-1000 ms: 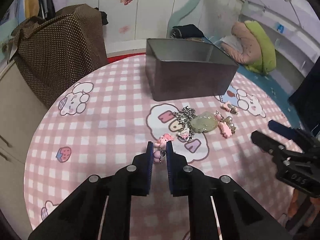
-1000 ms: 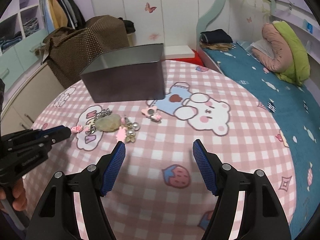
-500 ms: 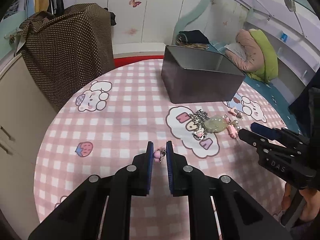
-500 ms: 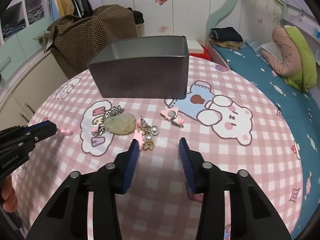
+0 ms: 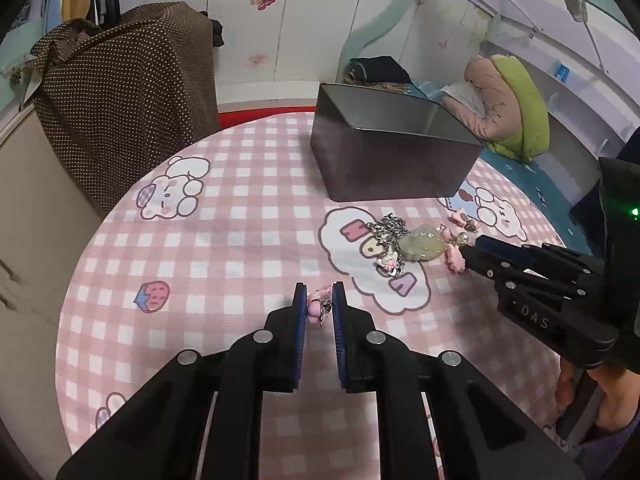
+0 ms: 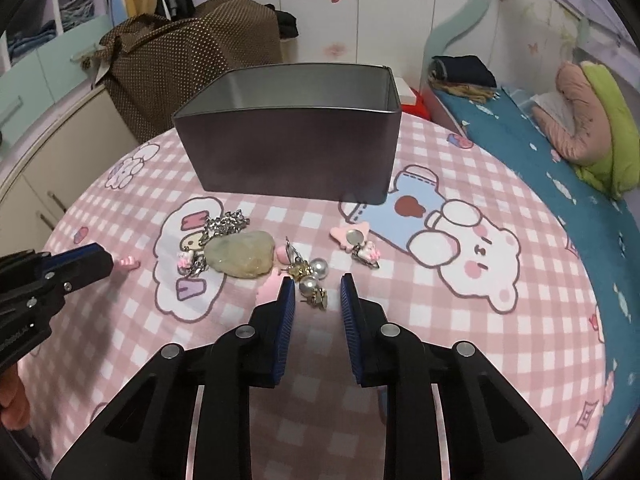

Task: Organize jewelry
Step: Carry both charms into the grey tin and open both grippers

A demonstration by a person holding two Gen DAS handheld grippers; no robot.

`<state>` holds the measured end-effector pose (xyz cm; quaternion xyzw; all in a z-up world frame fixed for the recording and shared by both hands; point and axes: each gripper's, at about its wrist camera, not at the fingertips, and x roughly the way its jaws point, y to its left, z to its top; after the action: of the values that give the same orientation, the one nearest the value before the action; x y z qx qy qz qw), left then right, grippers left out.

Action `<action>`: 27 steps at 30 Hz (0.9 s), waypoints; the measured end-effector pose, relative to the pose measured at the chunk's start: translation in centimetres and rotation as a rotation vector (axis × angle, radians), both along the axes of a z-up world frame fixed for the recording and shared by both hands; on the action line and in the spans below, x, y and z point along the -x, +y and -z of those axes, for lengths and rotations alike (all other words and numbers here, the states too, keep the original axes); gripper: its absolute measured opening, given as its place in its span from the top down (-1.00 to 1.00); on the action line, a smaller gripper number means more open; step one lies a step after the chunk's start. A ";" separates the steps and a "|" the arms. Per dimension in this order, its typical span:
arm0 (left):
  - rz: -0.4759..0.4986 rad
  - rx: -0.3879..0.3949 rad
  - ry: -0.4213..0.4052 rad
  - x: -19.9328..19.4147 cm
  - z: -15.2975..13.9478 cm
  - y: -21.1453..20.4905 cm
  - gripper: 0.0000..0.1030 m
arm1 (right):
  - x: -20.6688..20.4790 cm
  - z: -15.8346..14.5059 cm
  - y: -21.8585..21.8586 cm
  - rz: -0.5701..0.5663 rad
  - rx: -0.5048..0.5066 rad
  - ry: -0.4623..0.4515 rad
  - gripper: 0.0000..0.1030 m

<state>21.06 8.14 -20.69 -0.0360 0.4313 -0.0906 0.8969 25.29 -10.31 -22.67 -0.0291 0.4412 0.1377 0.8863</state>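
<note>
A small pink charm [image 5: 316, 307] is clamped in the left tongs [image 5: 319, 309], above the pink checked worktop [image 5: 240, 240]. The right tongs [image 6: 318, 294] have just been closing and are nearly shut around a pearl earring [image 6: 313, 286], though contact cannot be told. The remaining jewelry, with a pale green stone pendant [image 6: 242, 254], is heaped before the open metal tin [image 6: 292, 156].
</note>
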 end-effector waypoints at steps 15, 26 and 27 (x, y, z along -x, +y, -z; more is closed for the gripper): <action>0.123 0.086 -0.110 -0.6 -6.0 -2.0 0.78 | 1.6 -6.2 -2.6 -0.011 -0.107 -0.124 0.75; 0.173 0.146 -0.095 -7.6 -9.6 -3.8 0.78 | -3.4 -10.6 -3.9 -0.001 -0.254 -0.166 0.75; 0.172 0.176 -0.069 -8.7 -9.1 -3.8 0.78 | -4.1 -10.5 -3.8 -0.001 -0.256 -0.159 0.75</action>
<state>29.80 4.33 -11.64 -0.0743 0.3919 -0.2056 0.8937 29.34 -14.07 -12.20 0.0730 0.3483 0.1906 0.9149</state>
